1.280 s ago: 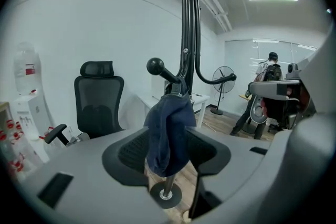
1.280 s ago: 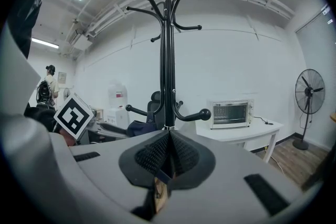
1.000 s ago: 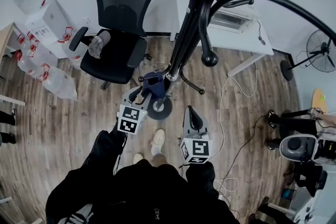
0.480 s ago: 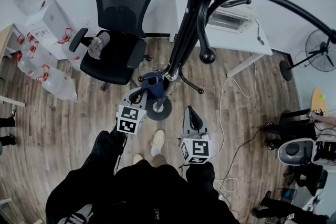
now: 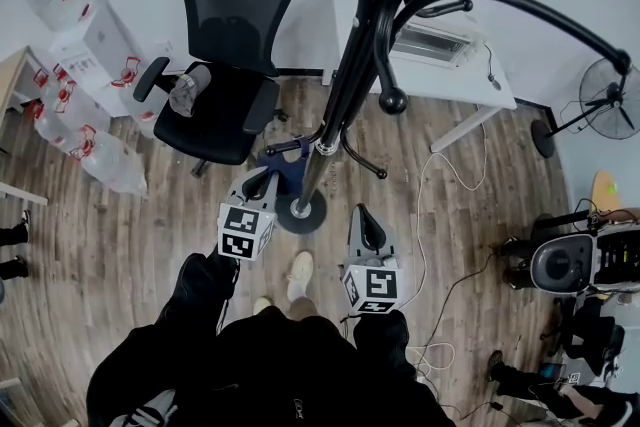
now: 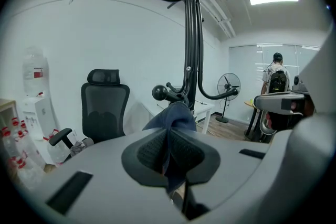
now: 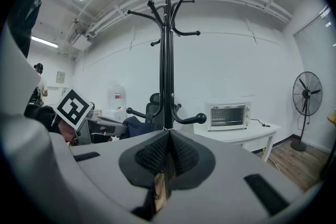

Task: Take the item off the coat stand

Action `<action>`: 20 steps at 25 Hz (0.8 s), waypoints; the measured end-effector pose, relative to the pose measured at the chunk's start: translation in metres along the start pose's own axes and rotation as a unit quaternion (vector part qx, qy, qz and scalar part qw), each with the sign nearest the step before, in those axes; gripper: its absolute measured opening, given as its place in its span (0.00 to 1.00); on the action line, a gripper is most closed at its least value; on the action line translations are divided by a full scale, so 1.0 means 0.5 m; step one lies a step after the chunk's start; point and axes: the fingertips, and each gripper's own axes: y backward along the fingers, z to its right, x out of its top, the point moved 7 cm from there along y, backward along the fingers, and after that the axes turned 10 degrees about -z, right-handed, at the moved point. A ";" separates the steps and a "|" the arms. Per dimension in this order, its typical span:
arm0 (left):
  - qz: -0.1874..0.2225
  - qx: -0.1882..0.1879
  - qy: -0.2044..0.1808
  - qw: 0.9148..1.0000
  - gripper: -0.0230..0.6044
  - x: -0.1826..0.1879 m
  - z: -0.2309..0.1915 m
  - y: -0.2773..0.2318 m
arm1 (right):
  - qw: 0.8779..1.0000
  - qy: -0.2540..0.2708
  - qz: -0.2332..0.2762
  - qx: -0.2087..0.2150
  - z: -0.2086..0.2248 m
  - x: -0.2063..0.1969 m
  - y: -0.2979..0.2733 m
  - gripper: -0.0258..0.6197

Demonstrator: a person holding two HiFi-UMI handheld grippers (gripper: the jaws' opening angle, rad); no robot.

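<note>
A dark blue cloth (image 5: 284,161) hangs on a low hook of the black coat stand (image 5: 340,95), close to its pole. My left gripper (image 5: 258,183) is shut on the cloth's lower part. In the left gripper view the cloth (image 6: 176,115) rises from between the closed pads of the left gripper (image 6: 168,140) up to the ball-tipped hook (image 6: 160,93). To the right of the stand's base, my right gripper (image 5: 363,215) is held shut with nothing in it. In its own view, the right gripper (image 7: 168,136) points at the stand (image 7: 167,60).
A black office chair (image 5: 225,65) stands behind and left of the stand. A white table (image 5: 470,85) carries a toaster oven (image 5: 432,41). Water bottles (image 5: 100,155) lie at the left, a fan (image 5: 610,105) stands at the right, and cables (image 5: 430,205) trail over the wooden floor.
The left gripper's jaws have closed on the blue cloth. The left gripper and the cloth have shifted slightly towards me. The right gripper has stayed put.
</note>
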 end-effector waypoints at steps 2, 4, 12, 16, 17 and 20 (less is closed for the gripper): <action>0.007 0.001 0.001 1.000 0.09 0.007 -0.001 0.011 | 1.000 0.001 0.002 0.001 -0.004 0.001 0.002 0.07; 0.014 0.003 0.001 1.000 0.09 0.014 -0.001 0.023 | 1.000 0.002 0.003 0.004 -0.009 0.002 0.004 0.07; 0.025 0.009 0.002 1.000 0.09 0.027 -0.004 0.055 | 1.000 0.006 0.012 0.009 -0.024 0.017 0.015 0.07; 0.028 0.011 0.004 1.000 0.09 0.027 -0.009 0.064 | 1.000 0.007 0.014 0.009 -0.032 0.020 0.020 0.07; 0.029 0.012 0.004 1.000 0.09 0.028 -0.010 0.066 | 1.000 0.008 0.015 0.008 -0.033 0.022 0.021 0.07; 0.030 0.015 0.007 0.999 0.09 0.030 -0.011 0.074 | 1.000 0.009 0.017 0.009 -0.037 0.026 0.027 0.07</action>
